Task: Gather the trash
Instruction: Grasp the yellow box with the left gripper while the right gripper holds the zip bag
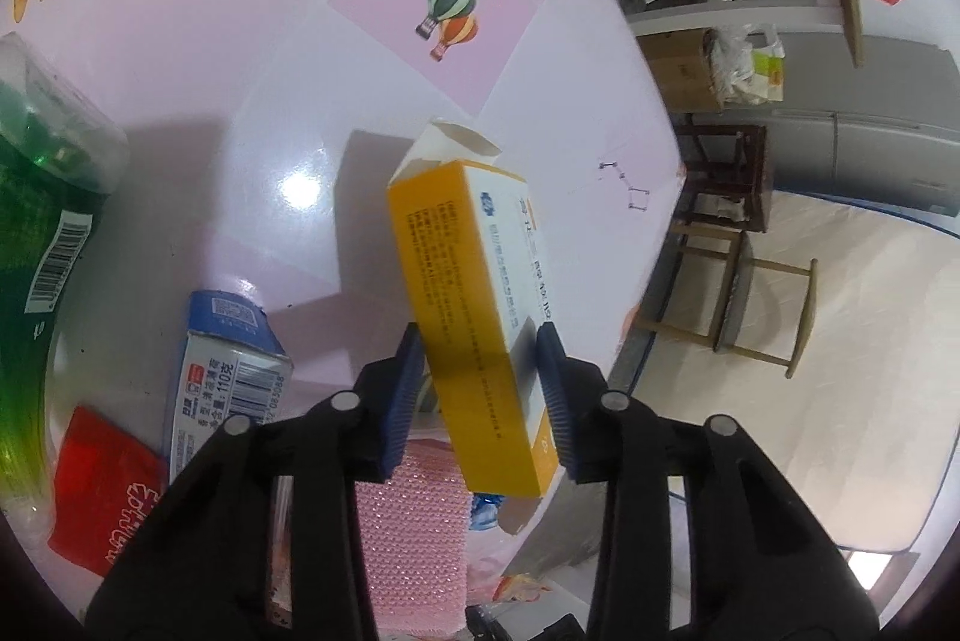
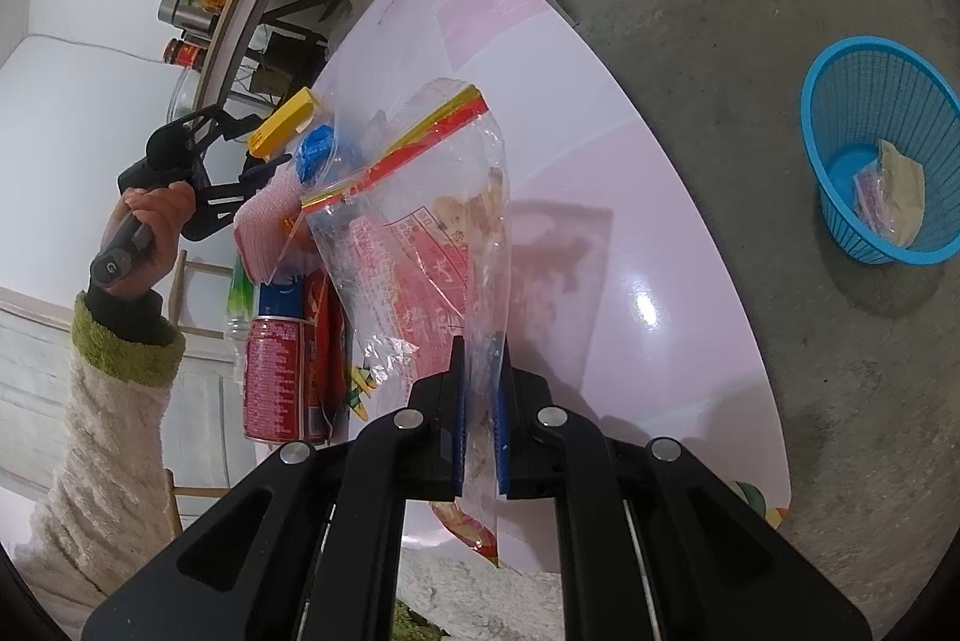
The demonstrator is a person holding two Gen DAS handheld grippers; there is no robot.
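A yellow and white carton with an open top flap hangs tilted above the pink table. My left gripper is shut on the carton's lower half, one blue pad on each side. The right wrist view shows the same carton in that hand-held gripper at the left. My right gripper is shut on the lower edge of a clear zip bag, held upright over the table. The bag's red and yellow zip strip is at the top, and printed wrappers lie inside it.
A green bottle, a blue and white box, a red packet and a pink textured pad lie near the left gripper. A red can stands behind the bag. A blue basket holding wrappers sits on the concrete floor.
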